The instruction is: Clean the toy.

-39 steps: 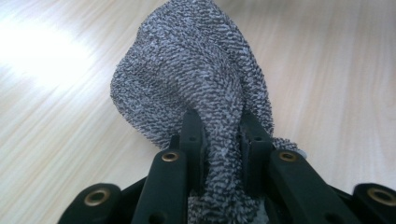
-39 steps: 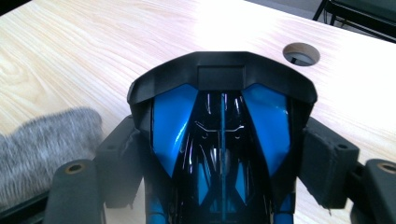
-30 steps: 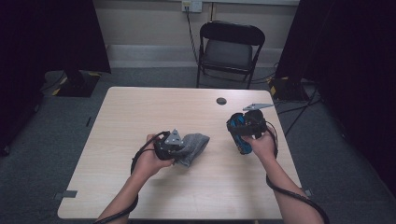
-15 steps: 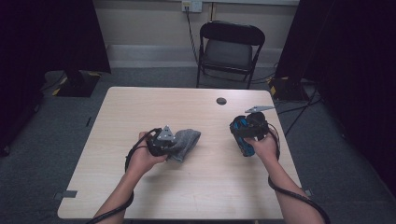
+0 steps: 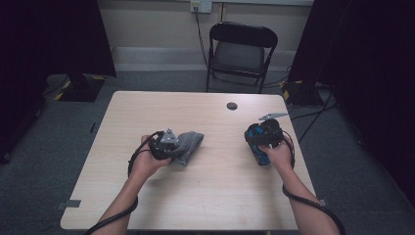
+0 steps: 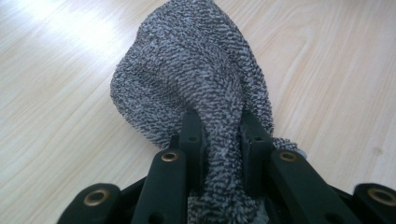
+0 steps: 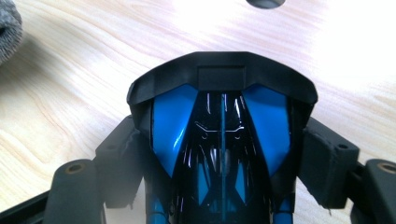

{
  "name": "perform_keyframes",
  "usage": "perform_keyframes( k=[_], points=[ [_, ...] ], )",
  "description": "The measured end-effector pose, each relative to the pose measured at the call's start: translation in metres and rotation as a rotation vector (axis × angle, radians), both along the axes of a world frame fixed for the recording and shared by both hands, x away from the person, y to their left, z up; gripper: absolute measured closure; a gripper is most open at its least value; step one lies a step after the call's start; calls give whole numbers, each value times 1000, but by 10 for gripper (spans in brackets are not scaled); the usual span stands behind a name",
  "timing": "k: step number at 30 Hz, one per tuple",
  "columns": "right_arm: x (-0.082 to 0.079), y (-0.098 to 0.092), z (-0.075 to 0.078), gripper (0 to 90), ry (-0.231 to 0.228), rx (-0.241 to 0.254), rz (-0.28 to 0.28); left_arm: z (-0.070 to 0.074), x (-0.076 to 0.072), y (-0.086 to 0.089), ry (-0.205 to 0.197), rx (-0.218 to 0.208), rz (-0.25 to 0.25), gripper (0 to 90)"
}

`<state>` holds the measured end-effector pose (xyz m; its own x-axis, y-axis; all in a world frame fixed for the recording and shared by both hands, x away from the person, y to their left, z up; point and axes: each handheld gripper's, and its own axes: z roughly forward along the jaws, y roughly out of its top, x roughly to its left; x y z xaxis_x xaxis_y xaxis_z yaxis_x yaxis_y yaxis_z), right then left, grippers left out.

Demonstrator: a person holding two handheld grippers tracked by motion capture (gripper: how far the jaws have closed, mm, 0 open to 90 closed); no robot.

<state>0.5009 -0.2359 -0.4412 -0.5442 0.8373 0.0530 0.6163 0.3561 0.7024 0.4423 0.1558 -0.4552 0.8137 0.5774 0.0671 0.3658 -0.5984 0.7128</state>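
While the left tongs point(image 6: 218, 140) are pinching a bunched fold of the grey terry-cloth towel point(image 6: 196, 79) between their black pads, the cloth is lying left of centre on the pale wood-grain surface point(image 5: 215, 186), touching it. The right tongs point(image 7: 219, 154), seen in the high view at point(image 5: 264, 139), are clamping the sides of a glossy blue-and-black plastic toy car point(image 7: 219, 135), which is hovering just above or resting on the wood at the right; I cannot tell which. The two things are lying well apart.

The towel's fold is looking thick and soft, so it may be slipping out if the hand pulls sharply. The car's shell is slick and tapering, so it could be squirting forward out of the pads under any tilt.

Counting: one towel, one toy car, two tongs, one dark round cable hole point(image 5: 232, 105) in the wood, and one black folding chair point(image 5: 242, 49) beyond the far edge.
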Motion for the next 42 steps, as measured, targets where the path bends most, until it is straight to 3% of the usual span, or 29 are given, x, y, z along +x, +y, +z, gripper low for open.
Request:
perform_keyframes(
  k=[23,42],
  points=[
    [19,-7,-22,251,50,-13,-37,-13,11,10,-10,32,37,737],
    [30,-2,-39,249,117,-27,-23,-24,19,12,13,2,85,709]
  ],
)
